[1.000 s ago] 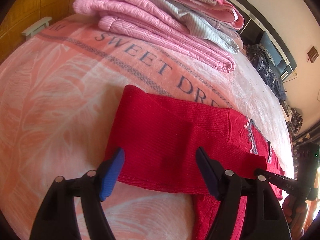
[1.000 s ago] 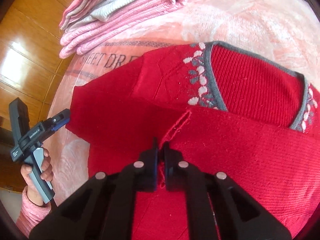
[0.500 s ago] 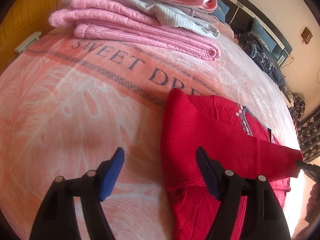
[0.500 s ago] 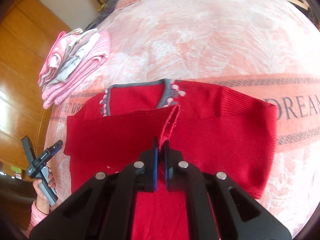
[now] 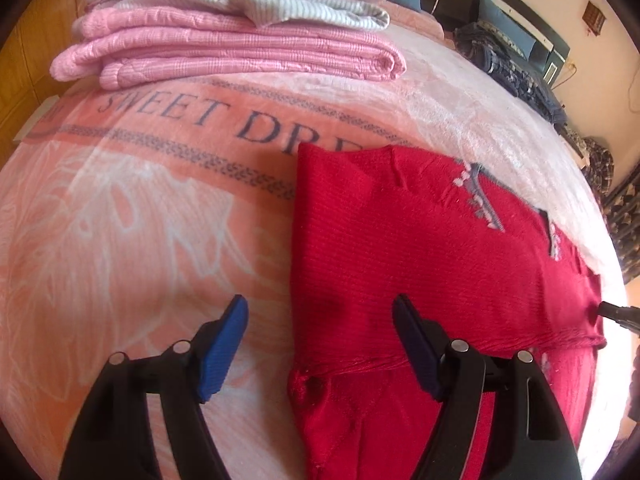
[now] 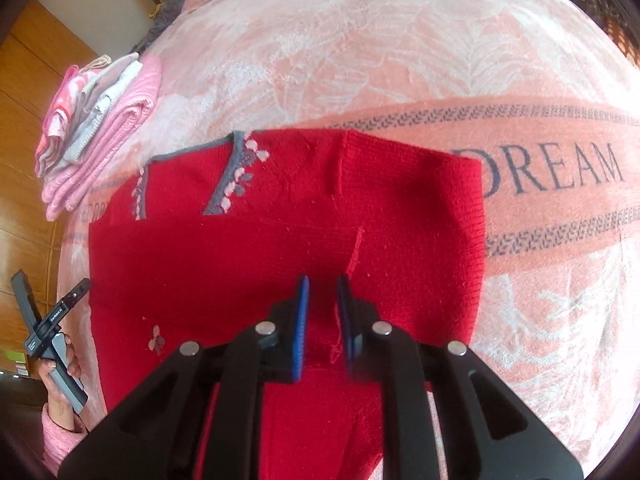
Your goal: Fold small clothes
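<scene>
since half a second ago the right gripper (image 6: 322,312) has let go of the sleeve edge it pinched; its jaws now stand slightly apart, holding nothing. the left gripper (image 5: 320,344) still hangs wide open and empty, now straddling the left edge of the red sweater (image 6: 280,248). the sweater lies centre frame on the pink blanket (image 6: 400,60), both sleeves folded across. folding it in half and adding it to the folded pile (image 5: 240,48), upper left, seems left.
</scene>
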A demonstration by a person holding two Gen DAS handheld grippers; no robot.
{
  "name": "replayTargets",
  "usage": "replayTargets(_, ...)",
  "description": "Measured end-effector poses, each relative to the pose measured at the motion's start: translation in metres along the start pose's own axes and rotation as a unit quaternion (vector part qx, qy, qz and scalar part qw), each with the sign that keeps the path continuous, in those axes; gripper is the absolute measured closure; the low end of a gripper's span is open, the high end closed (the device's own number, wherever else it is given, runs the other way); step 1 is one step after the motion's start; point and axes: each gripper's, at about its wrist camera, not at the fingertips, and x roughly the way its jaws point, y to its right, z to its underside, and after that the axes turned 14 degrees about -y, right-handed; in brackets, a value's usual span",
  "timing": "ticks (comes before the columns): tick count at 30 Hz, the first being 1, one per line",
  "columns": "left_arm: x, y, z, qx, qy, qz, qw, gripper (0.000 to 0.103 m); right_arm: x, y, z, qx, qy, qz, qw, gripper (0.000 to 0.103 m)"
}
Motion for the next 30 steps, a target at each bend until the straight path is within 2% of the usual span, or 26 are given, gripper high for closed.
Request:
replayTargets(3,-0.014,0.012,-0.001,0.005,0.008,0.063,0.9979,0.028,-0.003,-0.013,-0.002,-0.02,-0.001,-0.017,1.0,0.078)
replayTargets(6,-0.009,0.026,-0.001,0.019,-0.011,0.101,0.9946,0.027,0.008,-0.02,0.001,-0.027,-0.016,0.003,0.999,0.078)
replayTargets(9,0.01,0.031,0.003,0.025,-0.034,0.082,0.9957,0.027,0.024,-0.013,0.002,-0.014,-0.036,0.021,0.999,0.079)
replayTargets(11,0.025,0.03,0.004,0.033,-0.047,0.068,0.9961,0.027,0.036,-0.006,0.004,-0.005,-0.045,0.015,0.999,0.081)
replayTargets(17,0.028,0.044,0.011,0.081,-0.038,0.019,0.9958,0.025,0.035,-0.008,0.004,-0.015,-0.04,0.02,0.999,0.077)
replayTargets(19,0.02,0.045,0.014,0.078,-0.045,0.013,0.9958,0.025,0.024,-0.008,0.011,-0.005,-0.04,-0.002,0.999,0.072)
replayTargets(21,0.002,0.041,0.023,0.068,-0.057,0.021,0.9958,0.025,0.006,-0.014,0.028,-0.019,-0.048,-0.022,0.998,0.069)
replayTargets(24,-0.03,0.035,0.055,0.08,-0.08,0.013,0.9935,0.025,-0.027,-0.028,0.075,-0.073,-0.054,0.004,0.996,0.056)
replayTargets(28,-0.057,0.023,0.121,0.102,-0.13,0.004,0.9862,0.024,-0.047,-0.033,0.156,-0.104,-0.087,0.001,0.991,0.056)
replayTargets(30,-0.065,0.012,0.158,0.1,-0.158,0.014,0.9822,0.024,-0.046,-0.03,0.197,-0.108,-0.111,-0.002,0.988,0.056)
